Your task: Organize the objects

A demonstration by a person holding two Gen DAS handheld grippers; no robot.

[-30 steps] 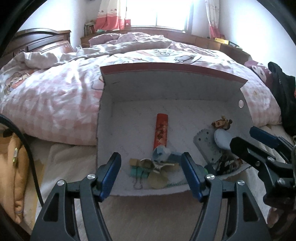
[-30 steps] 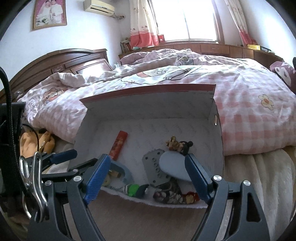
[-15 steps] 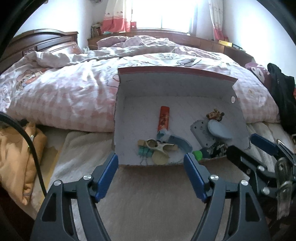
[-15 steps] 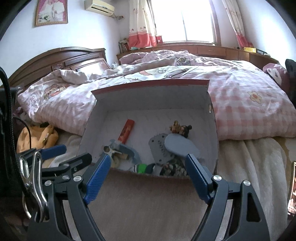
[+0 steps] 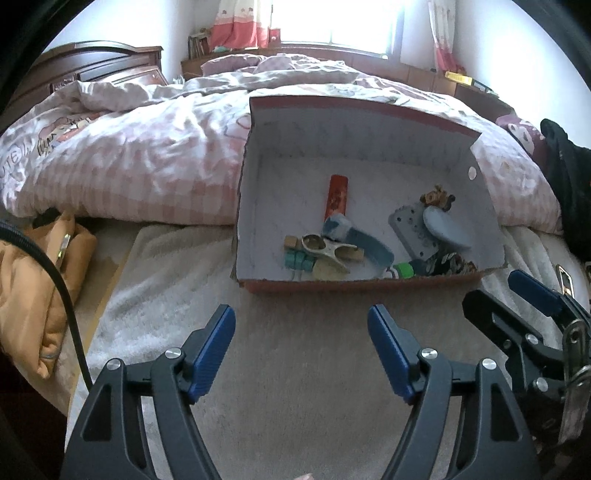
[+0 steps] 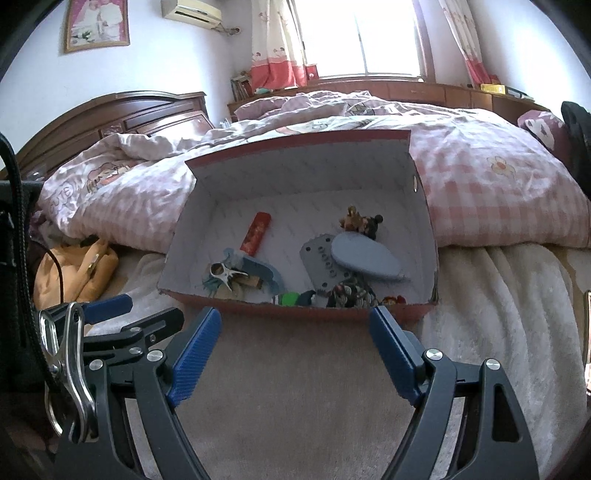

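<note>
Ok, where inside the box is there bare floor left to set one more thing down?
In the box, bare floor lies along the far wall behind the red tube, and in the left strip beside it. The near edge is crowded: clips, green piece, grey plate, blue oval.

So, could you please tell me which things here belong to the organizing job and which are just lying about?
Job: cardboard box, red tube, blue oval piece, grey perforated plate, figurine.
Lying about: pink quilt, orange bag, framed picture.
</note>
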